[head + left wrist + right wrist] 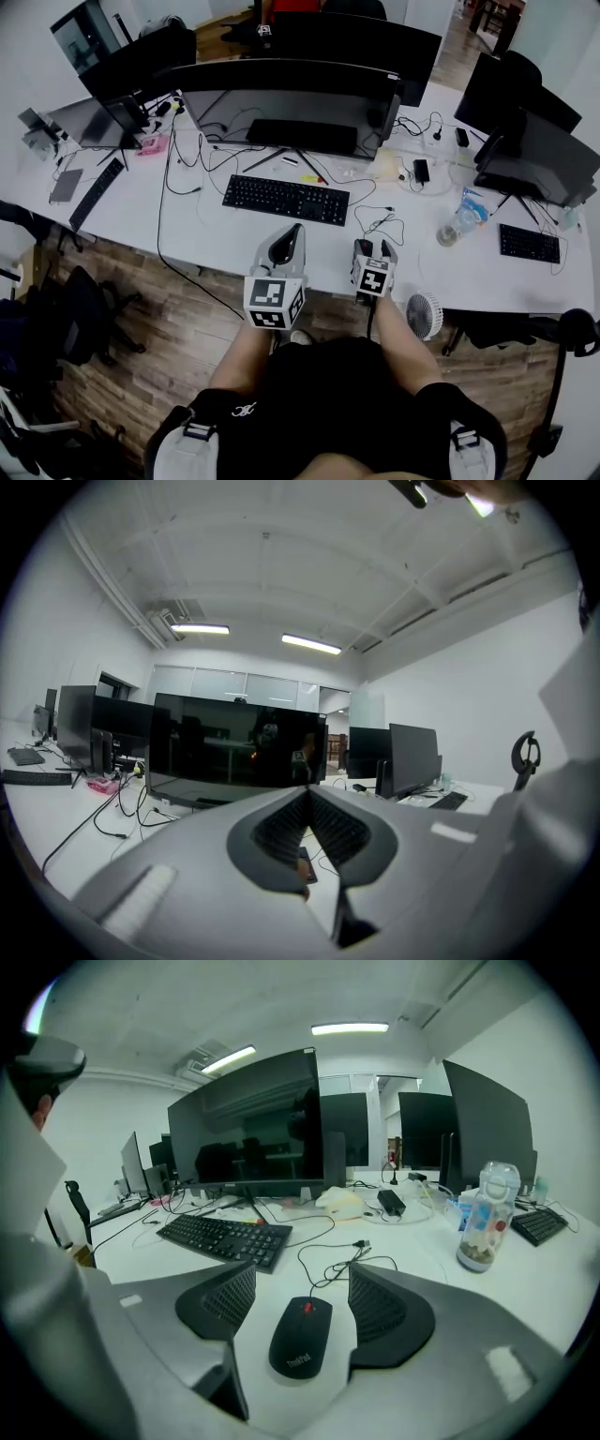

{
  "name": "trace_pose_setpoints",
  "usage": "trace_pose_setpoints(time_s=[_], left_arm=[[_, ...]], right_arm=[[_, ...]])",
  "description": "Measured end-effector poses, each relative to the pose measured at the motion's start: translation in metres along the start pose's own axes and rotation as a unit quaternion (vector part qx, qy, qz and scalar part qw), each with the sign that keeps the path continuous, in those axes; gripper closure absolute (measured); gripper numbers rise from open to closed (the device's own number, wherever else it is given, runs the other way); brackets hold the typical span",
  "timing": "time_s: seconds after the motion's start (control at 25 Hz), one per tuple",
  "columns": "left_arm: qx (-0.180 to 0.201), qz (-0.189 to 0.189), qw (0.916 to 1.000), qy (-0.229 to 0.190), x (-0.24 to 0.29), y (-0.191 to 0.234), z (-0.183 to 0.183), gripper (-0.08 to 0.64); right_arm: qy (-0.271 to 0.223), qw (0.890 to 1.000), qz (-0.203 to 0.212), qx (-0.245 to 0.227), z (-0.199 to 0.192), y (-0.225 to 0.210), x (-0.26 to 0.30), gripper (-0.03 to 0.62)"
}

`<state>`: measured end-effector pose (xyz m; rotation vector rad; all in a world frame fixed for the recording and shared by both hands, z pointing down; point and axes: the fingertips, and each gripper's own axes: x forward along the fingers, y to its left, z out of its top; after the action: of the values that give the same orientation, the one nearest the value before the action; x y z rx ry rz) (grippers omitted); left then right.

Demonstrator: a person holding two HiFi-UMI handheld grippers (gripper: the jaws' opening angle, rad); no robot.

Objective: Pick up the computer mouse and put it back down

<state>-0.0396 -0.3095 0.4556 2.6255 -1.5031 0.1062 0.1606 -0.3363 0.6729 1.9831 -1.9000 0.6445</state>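
Straddling mouse [301,1335] | right tongs [302,1283] apart, gaps both sides | desk [427,1241] edge near

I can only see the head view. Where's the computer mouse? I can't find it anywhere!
Observer: The right gripper view shows it: the mouse lies on the desk between the right tongs.
Operator: Are they squeezing it?
Observer: No. The tongs stand open, with a gap on each side of the mouse.
Operator: What does it look like?
Observer: Black, with a red scroll wheel.
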Motion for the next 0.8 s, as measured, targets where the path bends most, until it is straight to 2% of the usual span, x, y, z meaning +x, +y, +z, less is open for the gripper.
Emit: trace_pose_setpoints(time_s=[0.4,0.56,0.8], left_arm=[[0.002,-0.011,0.9999,0.001,0.000,0.009,-0.002,0.509],[-0.006,-0.016,0.9999,0.001,-0.003,0.014,-0.002,0.509],[-0.007,-0.011,0.9999,0.001,-0.004,0.026,-0.003,0.509]], right_arm=[[0.092,0.994,-0.029,0.046,-0.067,-0.015,0.029,0.281],[0.097,0.993,-0.010,0.070,-0.071,-0.008,0.037,0.282],[0.121,0.991,0.002,0.063,-0.080,0.005,0.050,0.284]])
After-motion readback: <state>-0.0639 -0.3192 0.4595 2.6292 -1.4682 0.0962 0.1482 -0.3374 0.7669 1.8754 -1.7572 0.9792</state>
